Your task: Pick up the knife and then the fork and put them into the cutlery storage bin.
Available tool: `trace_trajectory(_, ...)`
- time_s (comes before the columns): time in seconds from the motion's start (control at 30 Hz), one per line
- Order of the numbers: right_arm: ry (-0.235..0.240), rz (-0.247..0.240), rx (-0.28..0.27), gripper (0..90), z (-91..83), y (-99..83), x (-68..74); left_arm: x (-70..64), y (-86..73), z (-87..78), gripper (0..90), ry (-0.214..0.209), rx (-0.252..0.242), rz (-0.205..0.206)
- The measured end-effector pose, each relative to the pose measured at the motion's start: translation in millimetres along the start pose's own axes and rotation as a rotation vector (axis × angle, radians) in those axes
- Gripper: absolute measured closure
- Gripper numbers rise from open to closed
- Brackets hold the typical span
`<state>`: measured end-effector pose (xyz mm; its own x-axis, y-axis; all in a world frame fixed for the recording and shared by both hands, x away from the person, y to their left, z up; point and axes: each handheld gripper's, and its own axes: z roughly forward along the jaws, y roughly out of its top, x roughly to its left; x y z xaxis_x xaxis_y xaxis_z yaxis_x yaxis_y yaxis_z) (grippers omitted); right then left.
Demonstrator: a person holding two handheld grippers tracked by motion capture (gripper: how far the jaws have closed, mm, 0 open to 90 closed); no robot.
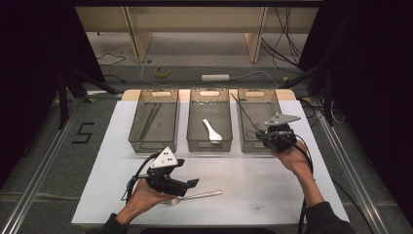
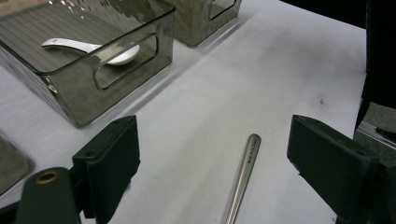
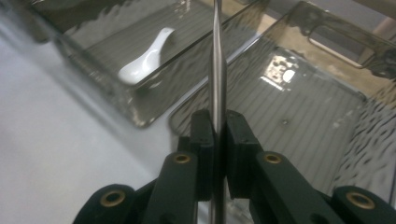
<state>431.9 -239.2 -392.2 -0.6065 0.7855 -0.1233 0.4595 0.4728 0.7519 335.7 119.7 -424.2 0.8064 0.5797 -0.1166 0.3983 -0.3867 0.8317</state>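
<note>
Three smoked clear bins stand in a row at the back of the white table (image 1: 117, 170). My right gripper (image 1: 261, 133) (image 3: 218, 120) hovers over the near end of the right bin (image 1: 272, 105) (image 3: 303, 107), shut on a thin metal stick (image 1: 243, 113) (image 3: 217, 65) that points up and away. A white spoon (image 1: 212, 130) (image 2: 88, 46) (image 3: 144, 58) lies in the middle bin (image 1: 209, 100) (image 2: 79, 100). My left gripper (image 1: 187, 184) (image 2: 212, 140) is low over the table's front, open, its jaws on either side of a metal utensil handle (image 1: 202, 195) (image 2: 243, 175) lying flat.
The left bin (image 1: 155, 100) holds thin dark sticks. Behind the table on the floor lie a white power strip (image 1: 215, 77), a tape roll (image 1: 162, 71) and cables. A "5" mark (image 1: 83, 132) is on the floor at left.
</note>
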Motion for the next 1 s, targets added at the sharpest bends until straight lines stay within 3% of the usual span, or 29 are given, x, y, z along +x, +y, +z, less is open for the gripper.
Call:
trace_trajectory(0.27,-0.023,0.124,0.026,84.1,20.0,24.0,-21.3,3.8,-2.5,-3.2,16.0,0.018,-0.002,-0.017)
trace_trajectory(0.53,-0.059,0.248,0.064,84.0,40.5,29.4,-37.0,4.0,-3.7,-5.2,16.0,0.024,0.000,-0.018)
trace_trajectory(0.77,-0.088,0.301,0.097,83.9,55.8,26.2,-41.8,4.1,-4.5,-4.4,15.8,0.024,0.012,-0.012)
trace_trajectory(1.0,-0.087,0.345,0.132,83.9,66.1,23.5,-44.1,3.0,-4.6,-2.6,15.8,0.020,0.023,-0.007)
